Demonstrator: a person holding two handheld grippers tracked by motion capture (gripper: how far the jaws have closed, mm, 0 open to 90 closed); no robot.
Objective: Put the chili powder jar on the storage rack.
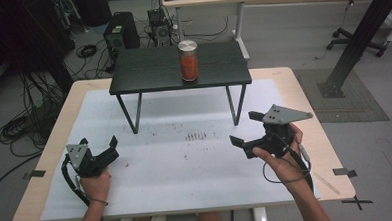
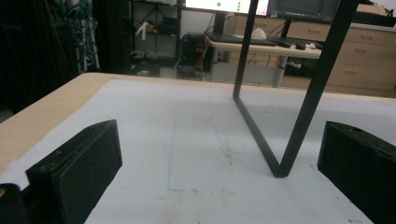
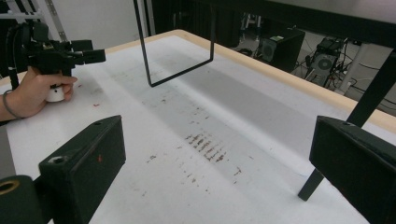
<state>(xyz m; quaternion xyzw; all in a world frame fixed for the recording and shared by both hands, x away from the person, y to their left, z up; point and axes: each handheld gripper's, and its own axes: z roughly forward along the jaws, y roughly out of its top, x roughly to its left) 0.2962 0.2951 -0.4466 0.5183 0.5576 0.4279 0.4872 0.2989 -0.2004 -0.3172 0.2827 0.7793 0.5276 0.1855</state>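
I see a small black table with thin metal legs standing across the upper middle of the high view, on the white mat that covers the wooden tabletop. On it, just right of centre, the jar stands upright, long axis vertical, glass with red filling and a round metal lid. My left gripper at lower left and right gripper at lower right both hold their jaws wide, grasping nothing, well short of the jar.
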